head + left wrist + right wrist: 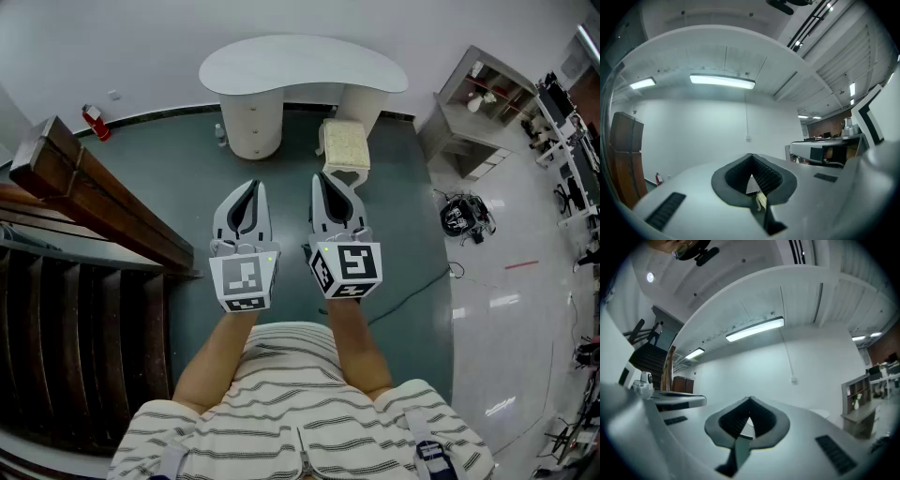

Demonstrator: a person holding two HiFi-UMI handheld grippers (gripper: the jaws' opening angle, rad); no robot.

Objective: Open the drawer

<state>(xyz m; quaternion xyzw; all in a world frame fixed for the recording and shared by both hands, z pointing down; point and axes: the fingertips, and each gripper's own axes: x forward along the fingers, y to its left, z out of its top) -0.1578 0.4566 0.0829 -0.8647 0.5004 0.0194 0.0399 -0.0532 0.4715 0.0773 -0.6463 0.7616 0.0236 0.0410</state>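
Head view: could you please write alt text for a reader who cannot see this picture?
A person holds the left gripper and the right gripper side by side, both shut and empty, pointing toward a white desk with a drawer unit under it. A cream-cushioned stool stands beside the unit, and a wooden stair railing runs along the left.

White desk (pixel 302 67); teal floor (pixel 164 192); cream stool (pixel 345 145); striped shirt (pixel 309 412)

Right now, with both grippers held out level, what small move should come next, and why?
Probably step toward the white desk and its drawer pedestal: the left gripper and right gripper are both shut, empty and well short of it, and it looks closed.
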